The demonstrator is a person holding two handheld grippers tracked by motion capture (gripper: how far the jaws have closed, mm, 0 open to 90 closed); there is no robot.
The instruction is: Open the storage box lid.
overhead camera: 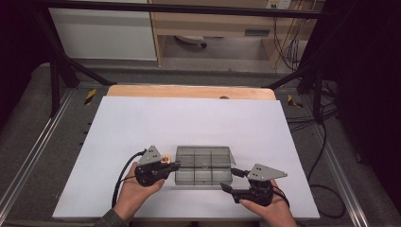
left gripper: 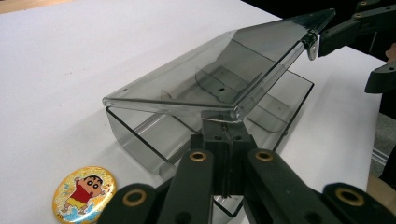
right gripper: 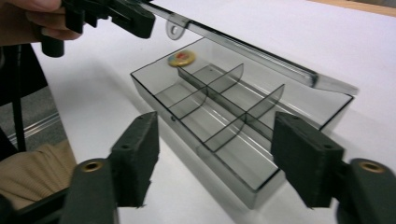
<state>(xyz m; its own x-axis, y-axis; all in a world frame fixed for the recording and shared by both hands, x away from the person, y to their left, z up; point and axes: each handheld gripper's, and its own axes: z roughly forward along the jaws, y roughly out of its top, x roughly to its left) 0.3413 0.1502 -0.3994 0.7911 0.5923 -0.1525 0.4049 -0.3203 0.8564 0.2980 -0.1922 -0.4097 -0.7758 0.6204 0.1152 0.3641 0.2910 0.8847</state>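
The clear compartment box point(overhead camera: 204, 169) sits on the white table point(overhead camera: 142, 123), near its front edge. The left claw point(left gripper: 223, 135), at the box's left end, is clamped on the raised lid point(left gripper: 219, 70). The right claw point(right gripper: 215, 158), just right of the box, stands wide with nothing gripped. A cartoon badge point(left gripper: 84, 193) lies beside the box's left end.

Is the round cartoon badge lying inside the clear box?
No, the cartoon badge lies on the white table outside the clear box, beside its wall.
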